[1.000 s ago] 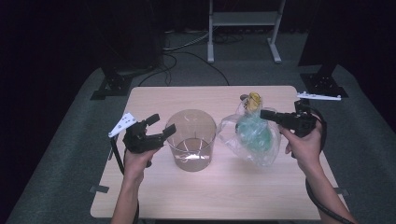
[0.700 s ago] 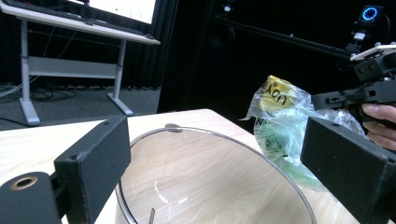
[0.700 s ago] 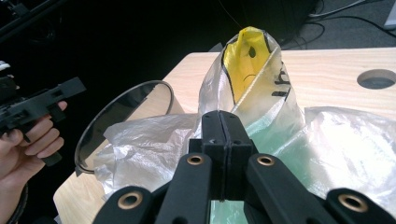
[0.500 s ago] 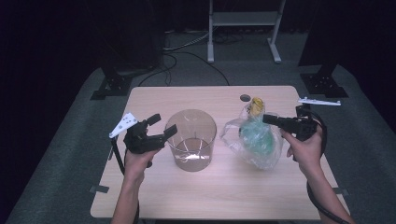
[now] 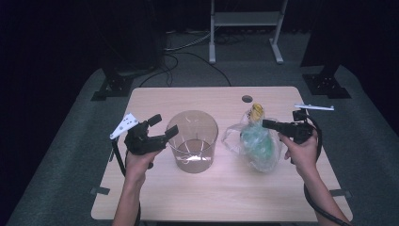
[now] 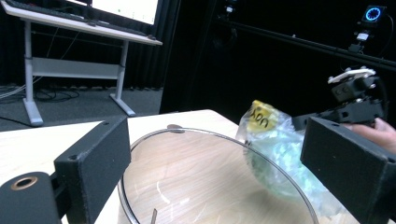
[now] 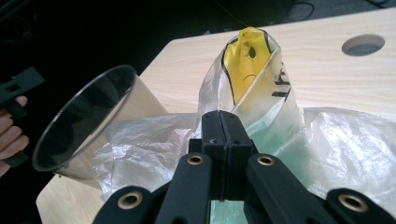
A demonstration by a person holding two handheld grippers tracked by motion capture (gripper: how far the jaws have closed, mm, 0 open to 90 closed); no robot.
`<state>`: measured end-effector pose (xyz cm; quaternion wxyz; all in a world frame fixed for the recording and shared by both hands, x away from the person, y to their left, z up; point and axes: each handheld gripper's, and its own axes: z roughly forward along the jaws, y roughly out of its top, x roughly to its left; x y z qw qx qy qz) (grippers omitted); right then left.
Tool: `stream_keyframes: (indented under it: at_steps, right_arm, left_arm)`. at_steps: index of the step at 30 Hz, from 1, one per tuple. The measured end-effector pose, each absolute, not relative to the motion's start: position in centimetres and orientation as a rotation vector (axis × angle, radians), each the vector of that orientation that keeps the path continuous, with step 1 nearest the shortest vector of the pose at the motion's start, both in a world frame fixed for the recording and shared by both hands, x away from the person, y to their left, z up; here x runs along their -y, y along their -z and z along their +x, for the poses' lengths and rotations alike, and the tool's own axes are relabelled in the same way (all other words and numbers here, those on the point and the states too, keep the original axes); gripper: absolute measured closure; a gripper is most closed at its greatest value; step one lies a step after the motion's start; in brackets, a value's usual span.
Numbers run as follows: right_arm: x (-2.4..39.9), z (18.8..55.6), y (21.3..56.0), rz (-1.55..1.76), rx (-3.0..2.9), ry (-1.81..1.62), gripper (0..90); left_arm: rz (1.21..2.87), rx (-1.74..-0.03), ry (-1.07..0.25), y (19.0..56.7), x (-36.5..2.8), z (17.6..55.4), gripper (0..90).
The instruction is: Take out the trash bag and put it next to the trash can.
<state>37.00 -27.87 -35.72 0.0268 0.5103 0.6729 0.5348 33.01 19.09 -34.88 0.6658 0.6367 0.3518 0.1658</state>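
- A clear plastic tub (image 5: 193, 141) stands upright near the middle of the pale wooden desk (image 5: 216, 197), open end up.
- The left gripper (image 5: 162, 131) is held just to the left of the tub, its jaws spread wide apart and gripping nothing; in the left gripper view the tub's rim (image 6: 210, 140) sits between and beyond the two black jaws.
- Right of the tub lies a crinkled clear plastic bag (image 5: 254, 143) with something green inside and a yellow tag (image 5: 256, 110) with black writing at its bunched top.
- The right gripper (image 5: 269, 124) comes in from the right, jaws pressed together; in the right gripper view they meet right at the bag's neck (image 7: 247, 93), though I cannot tell whether any plastic is caught between them.
- The bag's loose edge lies just beside the tub's wall.
- A round hole (image 5: 247, 99) shows in the desk behind the bag.
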Motion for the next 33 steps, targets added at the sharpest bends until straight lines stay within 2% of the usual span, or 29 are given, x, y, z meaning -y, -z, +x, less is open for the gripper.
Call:
stream_keyframes:
  at_steps: [21, 26, 33]
  right_arm:
    - [24.8, 39.8, 39.2, 1.620, -2.155, -1.577, 89.1]
    - [25.0, 39.7, 39.6, 1.623, -2.146, -1.573, 81.2]
    - [26.2, 39.5, 39.6, 1.632, -2.066, -1.620, 61.1]
  left_arm:
    - [1.440, -0.791, -0.369, 34.8, -18.8, 33.0, 7.3]
    - [1.442, -0.786, -0.372, 34.7, -18.7, 33.0, 7.3]
    - [1.438, -0.796, -0.376, 34.9, -19.1, 33.0, 7.3]
